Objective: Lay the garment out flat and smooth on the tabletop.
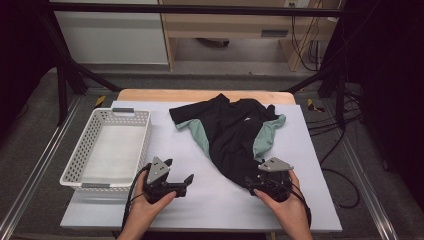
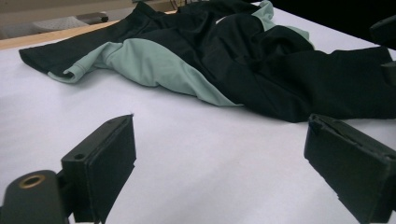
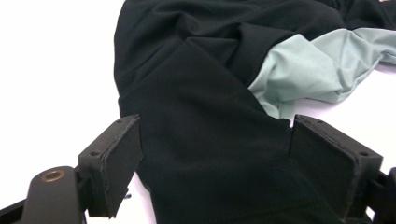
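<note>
Loosely crumpled black shirt shows mint-green side panels.

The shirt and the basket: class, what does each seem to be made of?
Shirt: seemingly thin, smooth knit fabric, black with mint-green panels; it lies in soft folds with a faint sheen. Basket: probably moulded white plastic; rigid walls with regular holes.

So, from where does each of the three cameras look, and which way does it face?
High view: above the person's side, facing forward and down on the white table; both hands show, left hand-held gripper, right hand-held gripper.
Left gripper view: rides the left one, facing the crumpled black and mint-green shirt across bare table; jaws open.
Right gripper view: rides the right one, jaws open over the shirt's black hem.
All share the shirt.
</note>
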Tool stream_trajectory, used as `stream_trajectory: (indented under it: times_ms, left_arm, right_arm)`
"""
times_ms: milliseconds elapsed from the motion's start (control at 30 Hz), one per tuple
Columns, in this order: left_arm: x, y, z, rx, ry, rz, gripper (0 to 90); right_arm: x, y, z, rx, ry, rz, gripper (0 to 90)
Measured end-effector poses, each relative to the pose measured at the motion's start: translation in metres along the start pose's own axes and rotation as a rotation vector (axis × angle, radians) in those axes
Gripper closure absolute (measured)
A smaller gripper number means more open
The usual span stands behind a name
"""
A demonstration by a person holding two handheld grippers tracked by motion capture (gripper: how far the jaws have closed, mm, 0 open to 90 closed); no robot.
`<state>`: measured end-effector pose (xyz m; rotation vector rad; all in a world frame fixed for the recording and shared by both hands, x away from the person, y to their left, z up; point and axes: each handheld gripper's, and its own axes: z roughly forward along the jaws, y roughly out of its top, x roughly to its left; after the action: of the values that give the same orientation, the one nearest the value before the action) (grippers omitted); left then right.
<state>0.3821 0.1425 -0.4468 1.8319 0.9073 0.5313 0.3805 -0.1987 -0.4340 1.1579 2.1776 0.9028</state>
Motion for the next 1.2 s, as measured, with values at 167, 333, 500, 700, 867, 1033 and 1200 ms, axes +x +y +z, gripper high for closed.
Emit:
stream_trajectory:
  times_ms: [167, 333, 500, 700, 867, 1033, 1200]
  left_arm:
    - [0.001, 0.0, 0.001, 0.001, -0.017, 0.008, 8.4]
    - [0.0, -0.001, 0.002, 0.008, -0.019, 0.02, 7.5]
    - [0.0, -0.002, 0.002, 0.016, -0.005, 0.012, 8.2]
    - [0.001, -0.002, 0.002, 0.022, -0.004, 0.023, 9.0]
    - [0.002, -0.002, 0.003, 0.031, -0.002, 0.022, 9.9]
    - [0.0, -0.002, 0.002, 0.029, 0.004, 0.025, 10.7]
    - [-0.001, -0.003, 0.002, 0.03, 0.004, 0.03, 11.2]
  right_arm:
    - [0.005, 0.001, 0.003, 0.008, -0.001, -0.021, 18.7]
    - [0.01, 0.002, 0.006, 0.013, 0.011, -0.037, 22.7]
    - [0.017, 0.003, 0.008, 0.033, 0.032, -0.066, 30.2]
    - [0.022, 0.004, 0.009, 0.053, 0.077, -0.106, 48.6]
    - [0.026, 0.002, 0.012, 0.059, 0.144, -0.133, 61.4]
    - [0.034, 0.0, 0.024, 0.108, 0.182, -0.154, 62.1]
    - [0.031, 0.003, 0.043, 0.143, 0.139, -0.158, 53.7]
